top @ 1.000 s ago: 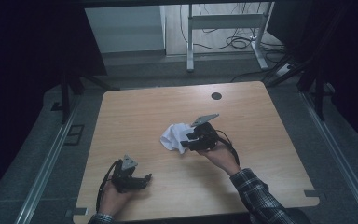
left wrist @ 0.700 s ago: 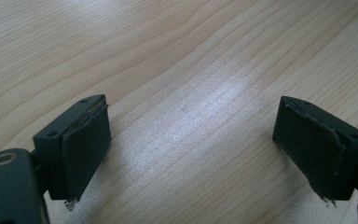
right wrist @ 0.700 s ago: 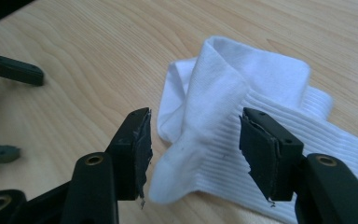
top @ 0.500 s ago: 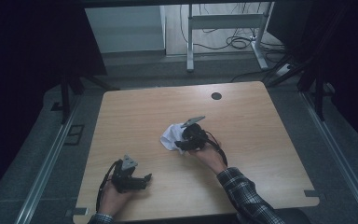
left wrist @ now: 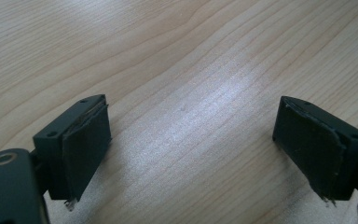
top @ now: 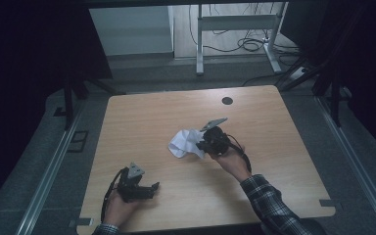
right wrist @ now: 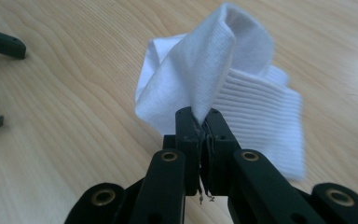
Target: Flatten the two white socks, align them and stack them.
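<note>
A white ribbed sock (top: 183,142) (right wrist: 223,79) lies crumpled at the middle of the wooden table (top: 166,112). My right gripper (top: 201,145) (right wrist: 202,122) has just closed its jaws and is shut on a fold of the sock, which rises in a peak between the pads. My left gripper (top: 152,188) (left wrist: 191,140) rests near the table's front left, held by a hand, its jaws wide open over bare wood with nothing between them. Two of its black fingertips (right wrist: 2,44) show at the left edge of the right gripper view.
A dark round cable hole (top: 227,101) sits near the table's far edge. Grey floor rails (top: 49,166) run along both sides of the table. A white desk frame with cables (top: 235,29) stands beyond it.
The right gripper went forward to the sock and came back a little, and its jaws shut on the cloth. The left gripper has stayed in place.
</note>
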Tool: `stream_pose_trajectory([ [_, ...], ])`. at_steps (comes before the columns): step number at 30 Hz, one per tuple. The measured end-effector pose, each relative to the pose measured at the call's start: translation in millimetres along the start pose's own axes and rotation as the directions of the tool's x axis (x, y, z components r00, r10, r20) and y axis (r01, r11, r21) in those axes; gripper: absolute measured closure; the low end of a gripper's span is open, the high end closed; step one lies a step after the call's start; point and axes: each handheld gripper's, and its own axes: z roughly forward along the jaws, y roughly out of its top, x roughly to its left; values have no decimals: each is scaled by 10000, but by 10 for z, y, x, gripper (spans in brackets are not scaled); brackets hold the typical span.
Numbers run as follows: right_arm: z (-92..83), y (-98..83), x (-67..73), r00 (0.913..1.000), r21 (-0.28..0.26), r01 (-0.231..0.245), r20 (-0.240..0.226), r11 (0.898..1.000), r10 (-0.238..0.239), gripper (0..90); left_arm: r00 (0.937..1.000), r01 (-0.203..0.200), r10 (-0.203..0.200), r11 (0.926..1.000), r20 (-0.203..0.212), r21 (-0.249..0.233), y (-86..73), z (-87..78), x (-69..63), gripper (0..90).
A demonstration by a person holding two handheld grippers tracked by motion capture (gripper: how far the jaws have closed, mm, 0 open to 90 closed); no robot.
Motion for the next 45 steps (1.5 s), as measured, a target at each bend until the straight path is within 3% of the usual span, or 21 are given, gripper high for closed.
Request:
stream_pose_trajectory([
  [5, -238, -56, -74, 9999, 69, 31, 164, 10000, -32, 851, 10000, -4, 4, 10000, 0, 4, 0, 0, 0, 111],
  [9, -510, -211, -205, 9996, 147, -56, 263, 9999, 52, 850, 10000, -7, 7, 10000, 0, 1, 0, 0, 0, 111],
  [17, -761, -483, -371, 9986, 605, -281, 456, 9978, 254, 838, 9999, 120, -120, 9999, -54, -9, 5, 6, -8, 111],
  [20, -761, -555, -413, 9982, 686, -402, 469, 9968, 371, 818, 9999, 128, -128, 9999, -55, -12, 5, 7, -9, 112],
  [27, -565, -849, -521, 9958, 1288, -818, 520, 9883, 757, 634, 9999, 135, -136, 9999, -67, -10, 6, 7, -10, 111],
  [30, -596, -861, -543, 9952, 1176, -898, 500, 9890, 844, 609, 9999, 134, -134, 9999, -66, -10, 6, 8, -10, 111],
  [32, -710, -833, -601, 9940, 813, -954, 615, 9921, 906, 597, 9999, 132, -132, 9999, -63, -10, 8, 9, -10, 111],
  [39, -810, -805, -771, 9881, 493, -1216, 1003, 9914, 1162, 673, 9999, 128, -129, 9999, -57, -12, 9, 10, -9, 111],
  [40, -777, -820, -849, 9835, 481, -1476, 1131, 9879, 1414, 723, 9999, 127, -127, 9999, -57, -11, 9, 10, -9, 111],
  [45, -623, -864, -959, 9758, 340, -1911, 1148, 9810, 1861, 805, 9999, 129, -130, 9999, -58, -13, 9, 10, -9, 111],
])
